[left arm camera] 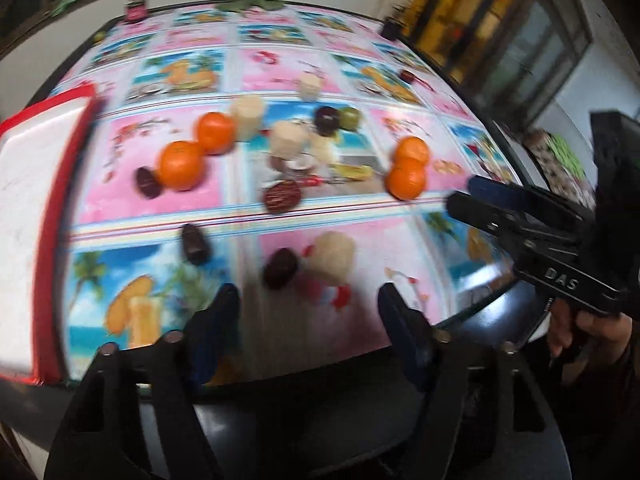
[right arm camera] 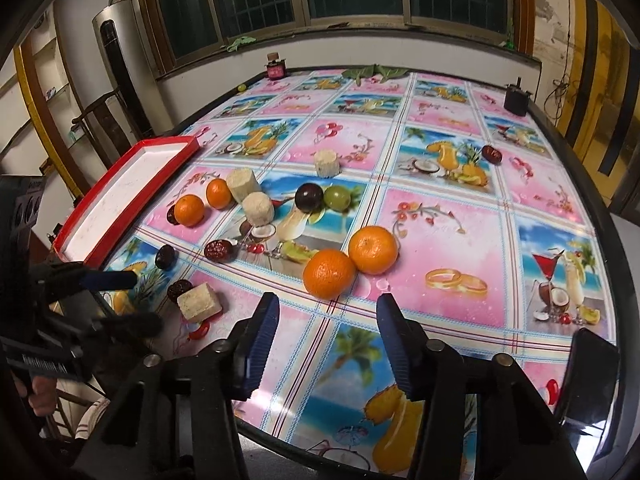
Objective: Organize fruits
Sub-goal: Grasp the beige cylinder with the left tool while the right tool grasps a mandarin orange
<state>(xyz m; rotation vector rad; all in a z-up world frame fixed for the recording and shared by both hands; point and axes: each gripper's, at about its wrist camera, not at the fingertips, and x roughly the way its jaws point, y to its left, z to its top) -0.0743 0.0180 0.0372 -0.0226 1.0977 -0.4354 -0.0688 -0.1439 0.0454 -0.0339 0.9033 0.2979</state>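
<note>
Fruits lie scattered on a round table with a printed cloth. Two oranges point(right arm camera: 348, 262) sit side by side just ahead of my right gripper point(right arm camera: 326, 338), which is open and empty above the near edge. Two more oranges point(right arm camera: 202, 202) lie by the red-rimmed white tray point(right arm camera: 120, 196) at the left. My left gripper point(left arm camera: 308, 304) is open and empty, low over the near edge, just short of a dark date point(left arm camera: 280, 268) and a pale sugarcane chunk point(left arm camera: 332, 256). The left wrist view is blurred.
Several dark dates point(right arm camera: 218, 250), pale chunks point(right arm camera: 258, 208), a dark passion fruit point(right arm camera: 309, 197) and a green fruit point(right arm camera: 337, 197) lie mid-table. A lone date point(right arm camera: 491, 154) lies far right. Small dark boxes point(right arm camera: 516, 98) stand at the far rim. A phone point(right arm camera: 588, 376) lies near right.
</note>
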